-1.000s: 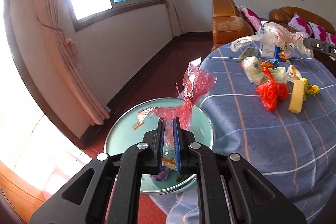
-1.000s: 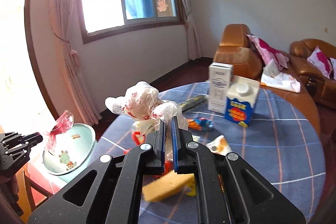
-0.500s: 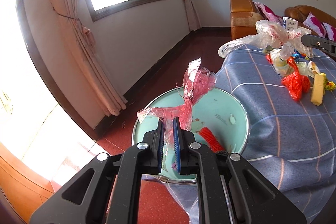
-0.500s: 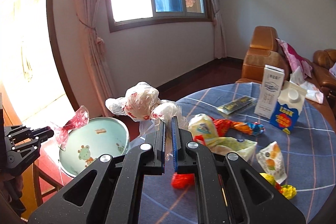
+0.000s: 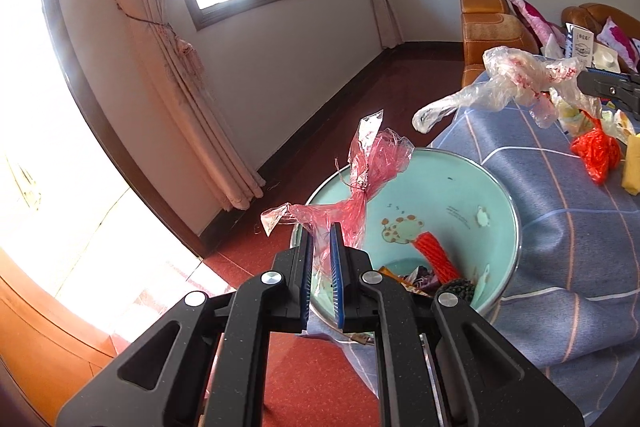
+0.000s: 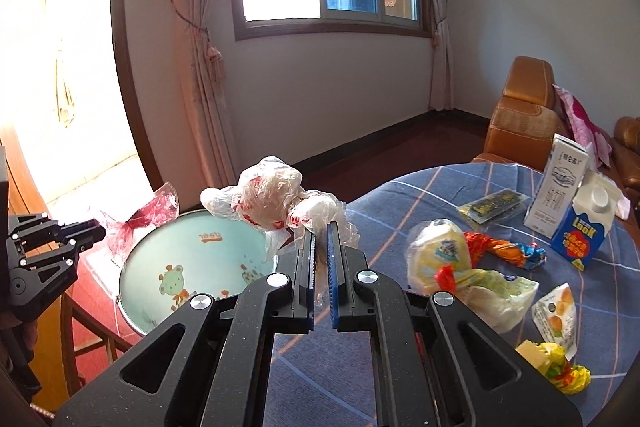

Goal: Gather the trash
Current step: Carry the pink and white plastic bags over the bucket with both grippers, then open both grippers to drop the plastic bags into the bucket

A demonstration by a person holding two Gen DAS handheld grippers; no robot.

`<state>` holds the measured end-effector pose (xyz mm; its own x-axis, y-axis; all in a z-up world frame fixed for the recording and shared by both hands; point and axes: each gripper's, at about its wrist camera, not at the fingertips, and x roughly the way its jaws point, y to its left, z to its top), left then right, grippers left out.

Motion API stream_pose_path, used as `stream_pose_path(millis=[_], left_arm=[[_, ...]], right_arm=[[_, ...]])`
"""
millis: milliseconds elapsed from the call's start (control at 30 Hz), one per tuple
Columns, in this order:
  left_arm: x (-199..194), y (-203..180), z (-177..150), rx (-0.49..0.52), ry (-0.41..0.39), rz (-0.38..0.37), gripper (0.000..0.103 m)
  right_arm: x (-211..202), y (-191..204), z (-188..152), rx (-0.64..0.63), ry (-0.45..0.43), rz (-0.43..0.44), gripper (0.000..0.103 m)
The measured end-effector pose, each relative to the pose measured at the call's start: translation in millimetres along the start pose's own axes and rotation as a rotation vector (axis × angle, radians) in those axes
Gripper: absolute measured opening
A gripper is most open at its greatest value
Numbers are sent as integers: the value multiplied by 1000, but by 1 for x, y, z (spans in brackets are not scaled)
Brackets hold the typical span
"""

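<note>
My left gripper is shut on a crumpled pink plastic wrapper and holds it over the near rim of a pale green basin. The basin holds a red net sleeve and other scraps. My right gripper is shut on a clear plastic bag with red print, held above the table's edge just right of the basin. In the left wrist view that bag hangs at the upper right. The left gripper with its pink wrapper shows at the left of the right wrist view.
The round table's blue checked cloth carries two cartons, a dark packet, snack wrappers and a yellow wad. An orange-red net lies near the basin. Brown sofas, curtains and a window stand behind.
Both grippers have moved leftward toward the basin, which now looks larger and nearer. The clear bag has come from over the table's middle to its edge. Both grips stay closed.
</note>
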<state>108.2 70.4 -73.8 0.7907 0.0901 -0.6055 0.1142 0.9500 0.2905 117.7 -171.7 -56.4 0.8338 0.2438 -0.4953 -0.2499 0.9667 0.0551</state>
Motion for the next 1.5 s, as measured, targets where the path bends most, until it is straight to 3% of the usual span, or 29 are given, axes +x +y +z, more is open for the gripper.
stream_pose_path(millis=[533,1167,1267,1300,1333,1400,1500], left_arm=[[6,2,-2,38,14,50,9],[8,0,-4,37,25,23,9],[8,-1,-4,31,21,7,20],[8,-2,-5,31,22,6,36],[8,-4,-5,39,19,2,41],[8,-8,-6,49,18,-10,41],[8,-12,-6,54,20,-21,45]], right_arm=[[23,28,1,-89,41,25,6],[33,42,-4,-119,69,43,6],[35,44,-4,-122,74,54,7],[37,46,-5,-128,80,58,11],[39,47,-6,-133,85,59,24],[42,48,-9,-136,97,58,32],[45,48,-13,-135,109,52,33]])
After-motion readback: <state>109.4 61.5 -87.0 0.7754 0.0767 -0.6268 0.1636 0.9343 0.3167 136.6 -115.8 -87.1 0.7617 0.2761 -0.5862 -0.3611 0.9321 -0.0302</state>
